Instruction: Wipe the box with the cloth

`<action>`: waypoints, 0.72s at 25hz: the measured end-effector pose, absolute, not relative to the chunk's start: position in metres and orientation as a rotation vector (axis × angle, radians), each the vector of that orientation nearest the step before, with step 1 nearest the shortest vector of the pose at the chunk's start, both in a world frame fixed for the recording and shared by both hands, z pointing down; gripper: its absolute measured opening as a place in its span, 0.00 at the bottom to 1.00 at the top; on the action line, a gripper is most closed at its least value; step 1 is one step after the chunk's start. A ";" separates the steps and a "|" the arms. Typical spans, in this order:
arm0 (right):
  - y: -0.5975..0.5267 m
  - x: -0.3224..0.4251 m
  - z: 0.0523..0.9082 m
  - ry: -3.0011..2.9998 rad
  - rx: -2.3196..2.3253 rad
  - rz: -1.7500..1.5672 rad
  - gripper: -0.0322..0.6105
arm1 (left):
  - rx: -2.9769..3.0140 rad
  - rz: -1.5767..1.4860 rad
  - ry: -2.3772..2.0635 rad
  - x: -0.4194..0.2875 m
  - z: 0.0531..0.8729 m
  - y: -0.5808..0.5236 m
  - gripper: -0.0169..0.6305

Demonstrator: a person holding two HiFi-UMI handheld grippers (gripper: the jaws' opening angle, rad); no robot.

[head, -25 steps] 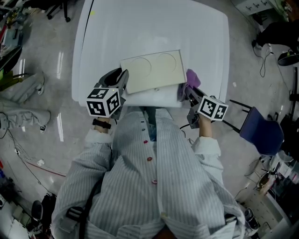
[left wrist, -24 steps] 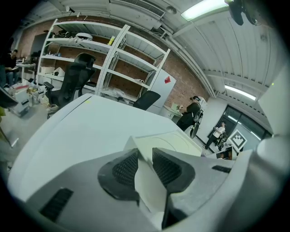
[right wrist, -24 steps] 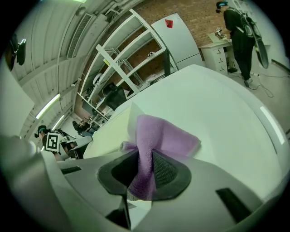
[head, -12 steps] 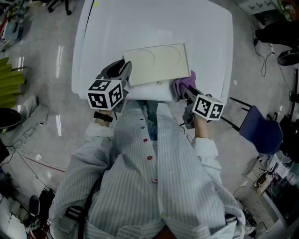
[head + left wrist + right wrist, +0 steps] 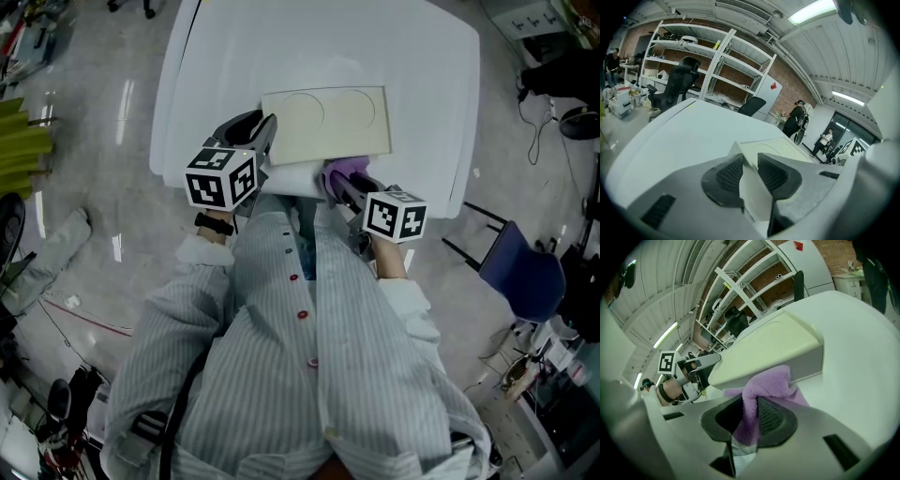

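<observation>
A flat cream box (image 5: 328, 125) with two embossed circles on its lid lies on the white table (image 5: 403, 56). My left gripper (image 5: 264, 141) is shut on the box's near left corner (image 5: 745, 176). My right gripper (image 5: 339, 187) is shut on a purple cloth (image 5: 343, 172). The cloth (image 5: 768, 383) presses against the box's near side wall (image 5: 806, 363), toward its middle. In the right gripper view the left gripper (image 5: 701, 367) shows at the box's far end.
The table's near edge (image 5: 281, 183) is right at the person's striped shirt (image 5: 309, 375). A blue chair (image 5: 530, 272) stands at the right. Shelving (image 5: 717, 70), office chairs (image 5: 677, 82) and people (image 5: 794, 122) are in the background.
The right gripper has slid the purple cloth leftward along the box's near side, from its right corner toward the middle. The left gripper has kept its hold on the box's left corner.
</observation>
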State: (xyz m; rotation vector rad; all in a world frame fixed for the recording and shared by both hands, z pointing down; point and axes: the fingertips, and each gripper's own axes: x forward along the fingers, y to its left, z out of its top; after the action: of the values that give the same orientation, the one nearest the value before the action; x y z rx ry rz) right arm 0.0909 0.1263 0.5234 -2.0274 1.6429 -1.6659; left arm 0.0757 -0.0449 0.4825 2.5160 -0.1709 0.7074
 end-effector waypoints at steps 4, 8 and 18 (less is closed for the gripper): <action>0.111 0.068 0.516 1.753 -1.933 -1.670 0.17 | 2.510 0.685 -0.168 0.073 0.483 -0.047 0.15; 0.093 0.045 0.525 1.860 -1.853 -1.707 0.17 | 2.502 0.674 -0.151 0.076 0.486 -0.045 0.15; 0.048 -0.022 0.523 2.159 -1.558 -1.768 0.17 | 2.505 0.652 -0.108 0.076 0.480 -0.044 0.16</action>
State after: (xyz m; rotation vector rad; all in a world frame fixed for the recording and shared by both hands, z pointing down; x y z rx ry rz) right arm -0.0216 0.0479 0.5232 -1.5582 2.1594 -1.7677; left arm 0.0762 -0.0439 0.4802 2.5049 -0.1082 0.6515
